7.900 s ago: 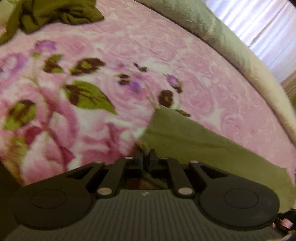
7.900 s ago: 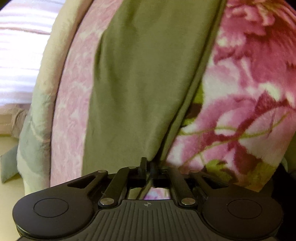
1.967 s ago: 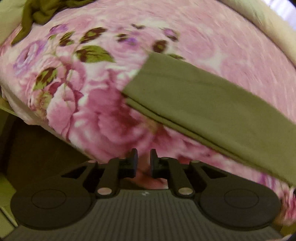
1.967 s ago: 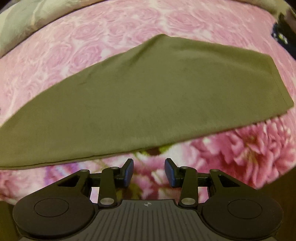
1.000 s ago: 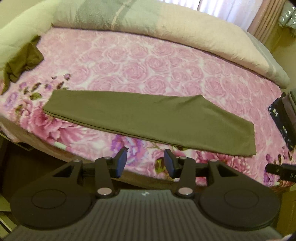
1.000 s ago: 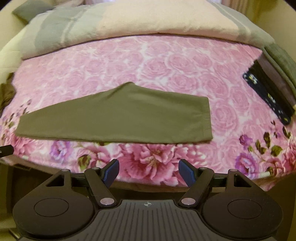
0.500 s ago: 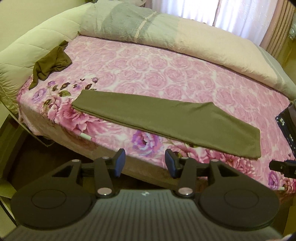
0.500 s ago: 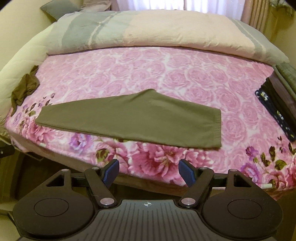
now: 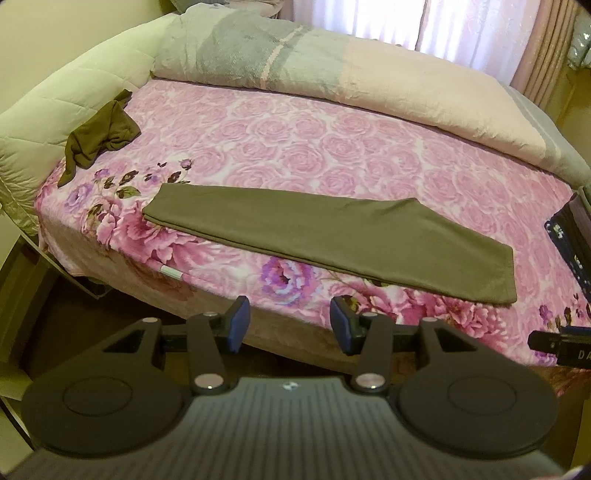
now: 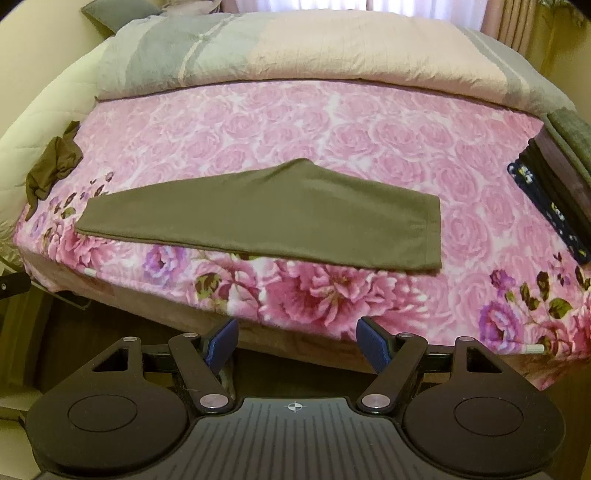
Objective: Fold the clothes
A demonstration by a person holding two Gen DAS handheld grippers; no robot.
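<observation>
Olive garment [image 10: 280, 218] flat on pink floral blanket [image 10: 332, 122] — curtained window [image 9: 461, 26] behind

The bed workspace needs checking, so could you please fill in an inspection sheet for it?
Surface: pink floral blanket on the bed.
Job's things: olive trousers, folded lengthwise, flat near the front edge; crumpled olive garment at far left.
Clutter: stack of folded clothes at right edge; rolled duvet behind.
Grippers: left gripper and right gripper open, empty, off the bed.
Cables: nothing seen.
Surroundings: curtains behind.
</observation>
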